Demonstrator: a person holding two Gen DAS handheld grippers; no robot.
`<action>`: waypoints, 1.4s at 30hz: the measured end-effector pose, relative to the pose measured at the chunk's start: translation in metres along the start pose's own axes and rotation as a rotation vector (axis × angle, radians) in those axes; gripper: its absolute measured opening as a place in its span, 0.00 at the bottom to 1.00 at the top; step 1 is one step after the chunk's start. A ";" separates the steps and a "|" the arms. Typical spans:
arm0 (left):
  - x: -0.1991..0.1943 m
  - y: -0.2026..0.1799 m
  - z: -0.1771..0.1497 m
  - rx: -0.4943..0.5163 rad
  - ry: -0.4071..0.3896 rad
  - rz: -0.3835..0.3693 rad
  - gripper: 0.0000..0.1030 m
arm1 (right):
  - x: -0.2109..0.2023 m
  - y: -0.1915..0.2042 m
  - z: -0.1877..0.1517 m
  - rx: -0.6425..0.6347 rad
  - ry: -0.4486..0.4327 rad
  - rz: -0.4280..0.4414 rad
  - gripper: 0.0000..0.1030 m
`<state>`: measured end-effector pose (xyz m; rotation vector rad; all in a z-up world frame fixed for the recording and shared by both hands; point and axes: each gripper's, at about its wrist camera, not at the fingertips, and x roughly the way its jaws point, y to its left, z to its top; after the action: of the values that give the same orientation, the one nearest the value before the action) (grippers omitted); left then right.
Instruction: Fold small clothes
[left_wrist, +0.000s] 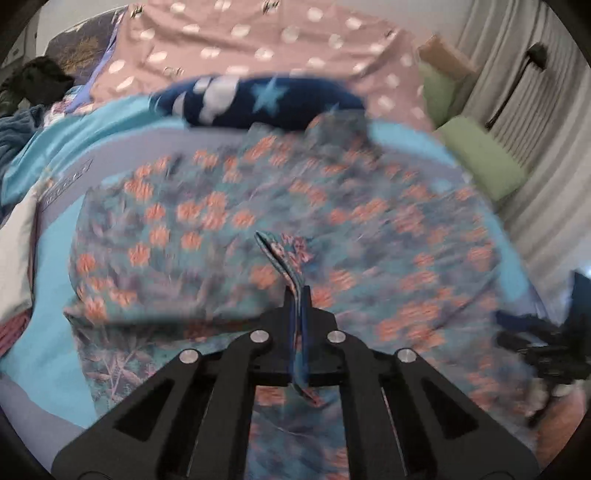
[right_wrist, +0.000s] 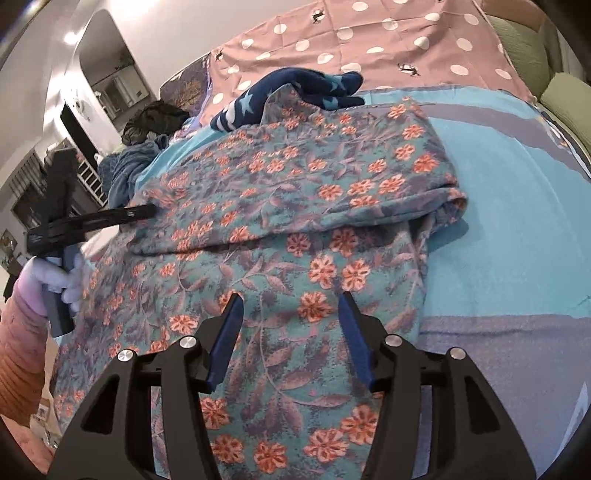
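- Bed (right_wrist: 498, 192): covered by a turquoise and grey-violet sheet; it carries every item listed below.
- Pink spotted cover (right_wrist: 369, 33): lies across the far end of the bed, behind the garments.
- Floral garment (right_wrist: 295, 177): teal cloth with orange flowers, spread over the middle of the sheet. One part is folded over and lies as an upper layer across the far half; the lower layer extends toward the right wrist camera. The left wrist view shows it blurred.
- Green cushions (left_wrist: 480, 158): stacked at the right edge of the bed, against a pleated curtain.
- Navy star garment (right_wrist: 295, 92): lies at the far edge of the floral garment, partly under its top edge, on the boundary with the pink cover.
- Dark clothes pile (right_wrist: 147, 122): at the far left corner of the bed, well apart from the floral garment.
- Left gripper (left_wrist: 298, 291): clenched on a narrow fold of the floral garment; the pinched cloth stands up between the fingers. In the right wrist view its fingers reach the garment's left edge.
- Right gripper (right_wrist: 291, 299): released, blue fingers (right_wrist: 225, 343) spread wide apart above the lower layer of the floral garment, with no cloth between them.
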<state>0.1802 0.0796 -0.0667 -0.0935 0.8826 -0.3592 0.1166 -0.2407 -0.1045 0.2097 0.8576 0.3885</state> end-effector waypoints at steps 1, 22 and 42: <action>-0.010 -0.005 0.004 0.024 -0.027 0.011 0.03 | -0.002 -0.001 0.001 0.008 -0.008 -0.011 0.53; -0.013 0.088 0.031 -0.056 -0.044 0.258 0.03 | 0.006 -0.022 0.025 -0.027 -0.007 -0.323 0.53; -0.078 -0.009 0.128 -0.024 -0.227 -0.065 0.03 | 0.046 0.088 0.044 -0.201 0.043 0.041 0.14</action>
<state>0.2311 0.0893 0.0743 -0.1822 0.6604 -0.3903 0.1555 -0.1422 -0.0789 0.0333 0.8511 0.5154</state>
